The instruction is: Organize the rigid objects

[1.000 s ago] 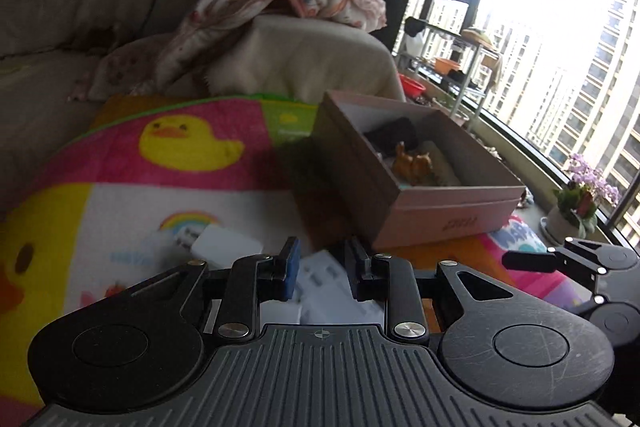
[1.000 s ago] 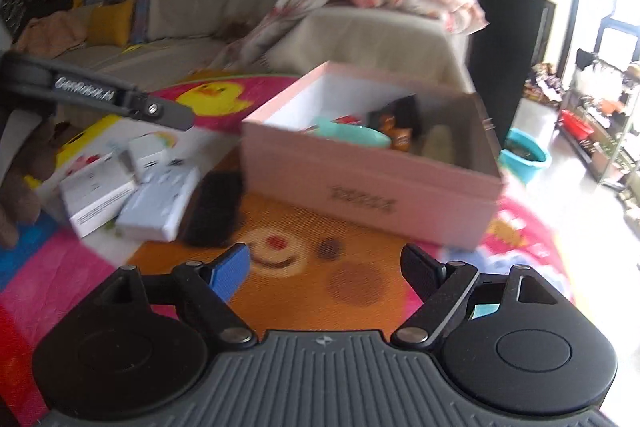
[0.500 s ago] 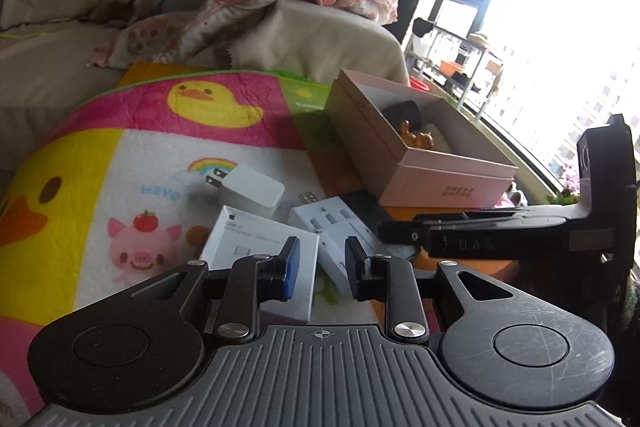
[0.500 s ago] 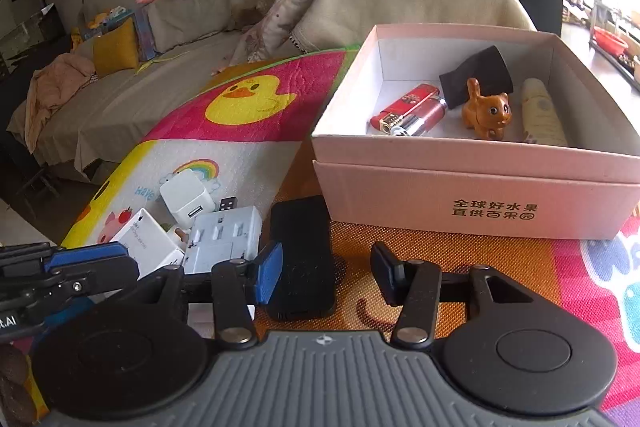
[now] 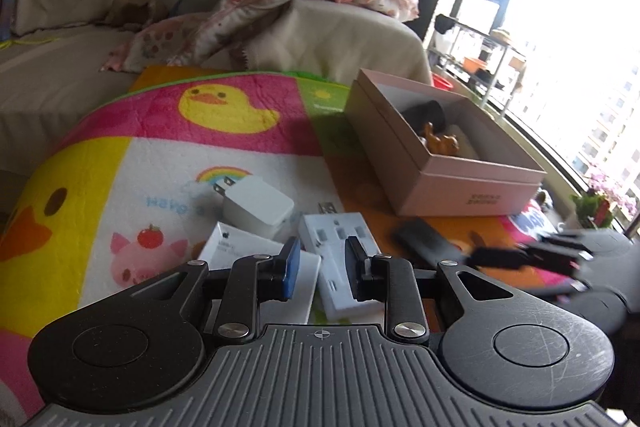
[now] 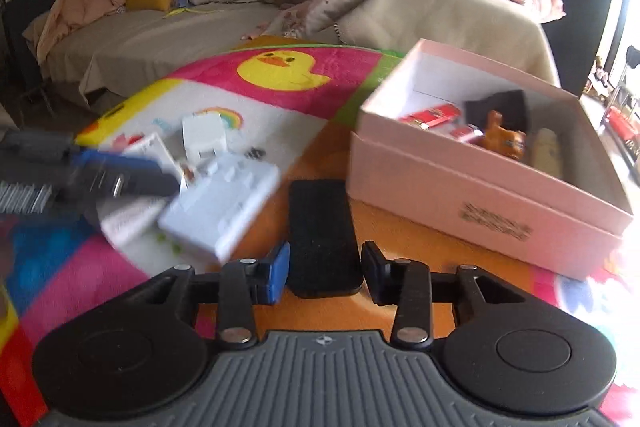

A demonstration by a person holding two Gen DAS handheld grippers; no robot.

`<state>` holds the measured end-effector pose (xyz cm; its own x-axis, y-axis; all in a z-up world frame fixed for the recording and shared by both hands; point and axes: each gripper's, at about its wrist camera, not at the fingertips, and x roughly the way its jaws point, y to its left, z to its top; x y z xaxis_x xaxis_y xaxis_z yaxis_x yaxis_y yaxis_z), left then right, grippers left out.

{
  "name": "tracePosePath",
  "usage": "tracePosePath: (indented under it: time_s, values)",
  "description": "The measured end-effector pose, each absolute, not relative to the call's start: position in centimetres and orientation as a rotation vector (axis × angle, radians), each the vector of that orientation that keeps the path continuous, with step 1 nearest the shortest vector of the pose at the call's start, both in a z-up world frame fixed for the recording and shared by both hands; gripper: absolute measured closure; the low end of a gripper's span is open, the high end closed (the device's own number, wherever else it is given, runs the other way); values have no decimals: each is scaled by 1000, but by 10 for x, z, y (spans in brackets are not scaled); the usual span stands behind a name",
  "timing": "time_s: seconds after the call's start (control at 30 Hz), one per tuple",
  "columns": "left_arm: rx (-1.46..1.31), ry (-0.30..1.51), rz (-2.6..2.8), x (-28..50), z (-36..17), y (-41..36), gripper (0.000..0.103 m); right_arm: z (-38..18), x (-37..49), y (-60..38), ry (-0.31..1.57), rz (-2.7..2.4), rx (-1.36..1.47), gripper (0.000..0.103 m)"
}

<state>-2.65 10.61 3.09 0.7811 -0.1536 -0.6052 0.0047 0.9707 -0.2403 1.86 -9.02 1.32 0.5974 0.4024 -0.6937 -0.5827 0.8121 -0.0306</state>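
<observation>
Daylight poured in from the window [image 5: 592, 39] on the right, blown out to white in the left wrist view. The pink box [image 6: 480, 195] glared at its right corner in the right wrist view, while the sofa [image 6: 168, 27] behind stayed dim. Motion blur smeared the white items [image 6: 216, 203] and the left gripper [image 6: 120, 179] there, and the right gripper [image 5: 532, 259] in the other. Both fisheye views bowed straight lines toward the edges.
</observation>
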Motion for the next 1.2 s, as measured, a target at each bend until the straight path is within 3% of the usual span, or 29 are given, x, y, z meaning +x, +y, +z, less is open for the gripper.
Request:
tracePosePath:
  time_s: [0.27, 0.37, 0.57, 0.67, 0.8, 0.97, 1.2]
  values:
    - [-216, 717, -38, 7, 20, 95, 76, 9, 1, -178, 725, 379, -177, 62]
    - [-268, 730, -83, 12, 17, 92, 73, 4, 3, -197, 723, 356, -93, 44]
    - [-195, 729, -244, 8, 14, 64, 68, 1, 3, -190, 719, 340, -123, 22]
    - [-126, 725, -335, -2, 14, 47, 68, 0, 7, -192, 736, 364, -88, 17]
    - [-38, 698, -334, -22, 20, 36, 68, 0, 6, -188, 733, 355, -111, 16]
    - [-85, 620, -164, -39, 41, 80, 68, 0, 6, -189, 734, 355, -106, 15]
    - [-444, 652, 162, -41, 24, 184, 68, -1, 7, -190, 735, 356, -104, 15]
